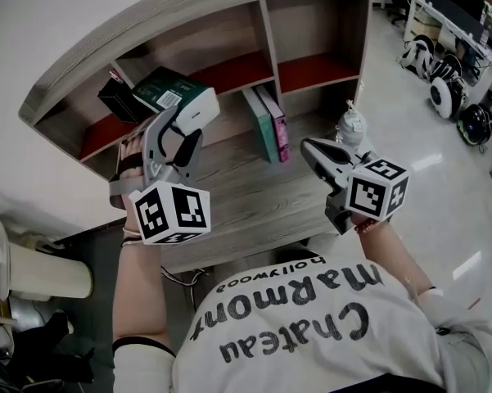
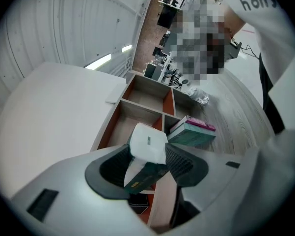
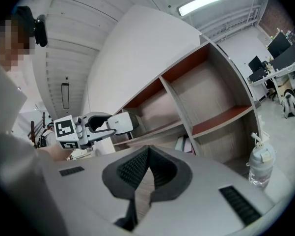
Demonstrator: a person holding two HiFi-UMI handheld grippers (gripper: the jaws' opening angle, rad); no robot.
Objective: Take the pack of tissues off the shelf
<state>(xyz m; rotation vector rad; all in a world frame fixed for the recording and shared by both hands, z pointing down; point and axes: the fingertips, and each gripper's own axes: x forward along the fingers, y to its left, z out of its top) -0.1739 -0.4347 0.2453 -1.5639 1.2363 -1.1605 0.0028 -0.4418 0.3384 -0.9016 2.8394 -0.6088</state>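
The pack of tissues [image 1: 173, 95], dark green with a white end, is clamped in my left gripper [image 1: 182, 119] and held in the air in front of the shelf's [image 1: 229, 31] left compartment. In the left gripper view the pack [image 2: 148, 144] sits tilted between both ribbed pads, white end pointing away. The right gripper view shows the same pack [image 3: 121, 123] from the side, gripped by the left gripper [image 3: 113, 124]. My right gripper [image 1: 309, 146] hovers over the lower wooden board, jaws shut with nothing between them [image 3: 148, 157].
A black box [image 1: 117, 98] stands in the left compartment behind the pack. Two books [image 1: 268, 124] lean on the lower board [image 1: 237, 195], and a clear plastic bottle [image 1: 352, 126] stands at its right end. Office desks and gear [image 1: 450, 72] fill the far right.
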